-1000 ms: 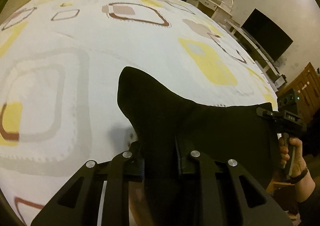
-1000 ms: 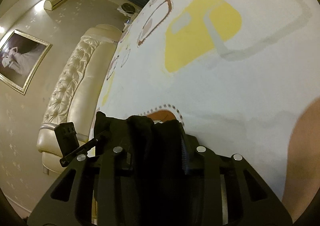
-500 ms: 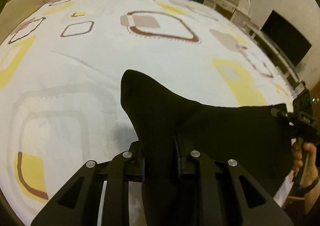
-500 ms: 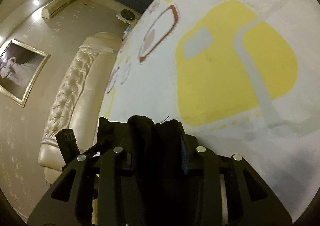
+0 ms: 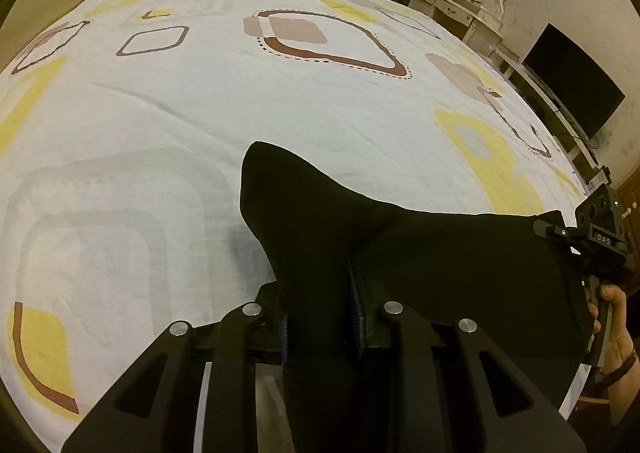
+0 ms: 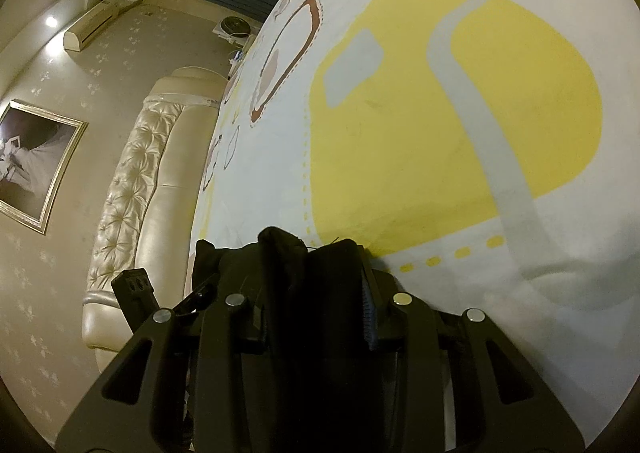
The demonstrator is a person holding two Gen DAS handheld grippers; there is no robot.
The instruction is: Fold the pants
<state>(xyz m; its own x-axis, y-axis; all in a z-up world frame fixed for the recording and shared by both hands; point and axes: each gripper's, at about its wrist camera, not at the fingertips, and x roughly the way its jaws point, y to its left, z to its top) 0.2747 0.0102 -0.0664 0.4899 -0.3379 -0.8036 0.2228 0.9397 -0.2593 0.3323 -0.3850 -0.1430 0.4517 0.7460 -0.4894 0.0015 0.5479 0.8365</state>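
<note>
You held the black fabric pants [image 5: 420,253] clamped in both grippers' fingers above a white patterned bedsheet [image 5: 200,113], cream tufted headboard [image 6: 132,181] beside.

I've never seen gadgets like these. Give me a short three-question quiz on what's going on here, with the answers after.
1. True or false: the left gripper is shut on the black pants.
2. What surface lies beneath the pants? A) wooden table B) patterned bedsheet C) carpet
3. Fill in: the right gripper also clamps a bunch of the ____.

Key
1. True: dark cloth is pinched between its fingers.
2. B.
3. Pants; both grippers hold the fabric stretched between them, above the bed.
</note>
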